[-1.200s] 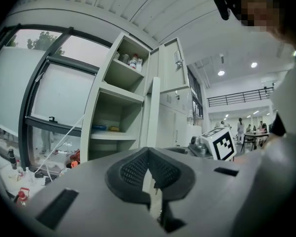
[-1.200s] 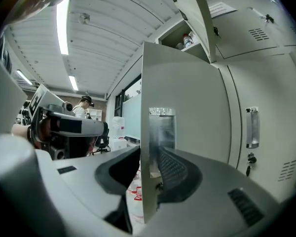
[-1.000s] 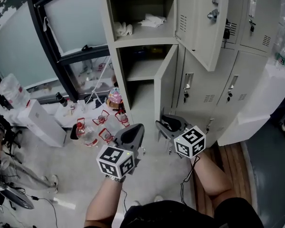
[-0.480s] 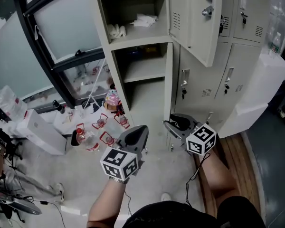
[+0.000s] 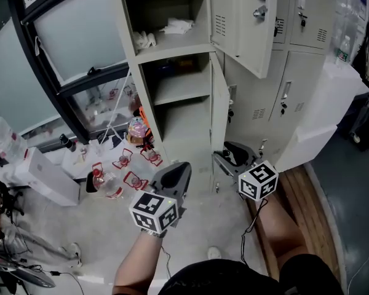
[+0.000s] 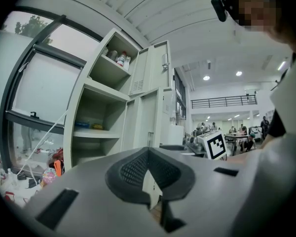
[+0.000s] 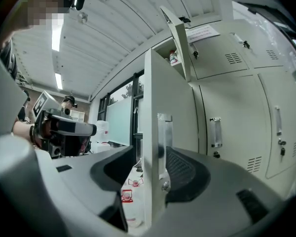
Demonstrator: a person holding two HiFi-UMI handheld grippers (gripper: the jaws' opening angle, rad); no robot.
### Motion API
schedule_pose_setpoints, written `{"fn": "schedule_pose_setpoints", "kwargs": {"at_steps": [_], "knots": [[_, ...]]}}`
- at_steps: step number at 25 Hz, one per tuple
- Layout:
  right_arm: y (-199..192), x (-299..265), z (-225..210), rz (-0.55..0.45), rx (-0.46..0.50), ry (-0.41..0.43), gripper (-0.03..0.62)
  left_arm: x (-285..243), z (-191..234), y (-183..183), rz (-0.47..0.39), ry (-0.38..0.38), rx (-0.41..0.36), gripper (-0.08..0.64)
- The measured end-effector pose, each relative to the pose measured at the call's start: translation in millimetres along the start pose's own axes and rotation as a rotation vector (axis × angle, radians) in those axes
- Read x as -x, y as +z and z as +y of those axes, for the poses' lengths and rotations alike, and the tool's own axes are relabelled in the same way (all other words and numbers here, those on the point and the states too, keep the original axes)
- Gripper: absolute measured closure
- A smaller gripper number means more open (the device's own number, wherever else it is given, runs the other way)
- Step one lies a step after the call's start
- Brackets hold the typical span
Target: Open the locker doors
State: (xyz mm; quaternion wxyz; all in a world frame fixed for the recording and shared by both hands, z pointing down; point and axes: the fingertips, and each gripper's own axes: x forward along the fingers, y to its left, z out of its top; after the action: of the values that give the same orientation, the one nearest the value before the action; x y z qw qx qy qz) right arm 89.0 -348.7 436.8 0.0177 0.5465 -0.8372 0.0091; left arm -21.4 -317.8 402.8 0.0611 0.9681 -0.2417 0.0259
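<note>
lower locker door swung out, grip coming off

the pale grey metal lower locker door (image 7: 152,132) stands open edge-on, its edge between the jaws of the right gripper (image 5: 226,154). those jaws have just been opening and no longer pinch it. left gripper (image 6: 148,154) is closed and empty. the grey upper door (image 5: 246,23) is open too. likely next: back clear and go for the closed grey door (image 5: 295,97) alongside.

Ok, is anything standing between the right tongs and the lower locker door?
Nothing visible does. The door is edge-on between the jaws of the right tongs, which have just been opening around it.
</note>
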Motion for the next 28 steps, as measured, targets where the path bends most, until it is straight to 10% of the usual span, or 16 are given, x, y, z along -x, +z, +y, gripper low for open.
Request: {"fn": "schedule_pose_setpoints", "kwargs": {"at_steps": [6,28], "knots": [[3.3,-8.8,-11.5,0.04,0.042,-0.21,0.405,11.6,-7.1,0.7,-0.004,-0.016,0.001,0.561],[-1.5,35.8,-60.6,0.096,-0.015,-0.408,0.489,26.7,-31.7,0.9,-0.006,-0.055,-0.007,0.561]]}}
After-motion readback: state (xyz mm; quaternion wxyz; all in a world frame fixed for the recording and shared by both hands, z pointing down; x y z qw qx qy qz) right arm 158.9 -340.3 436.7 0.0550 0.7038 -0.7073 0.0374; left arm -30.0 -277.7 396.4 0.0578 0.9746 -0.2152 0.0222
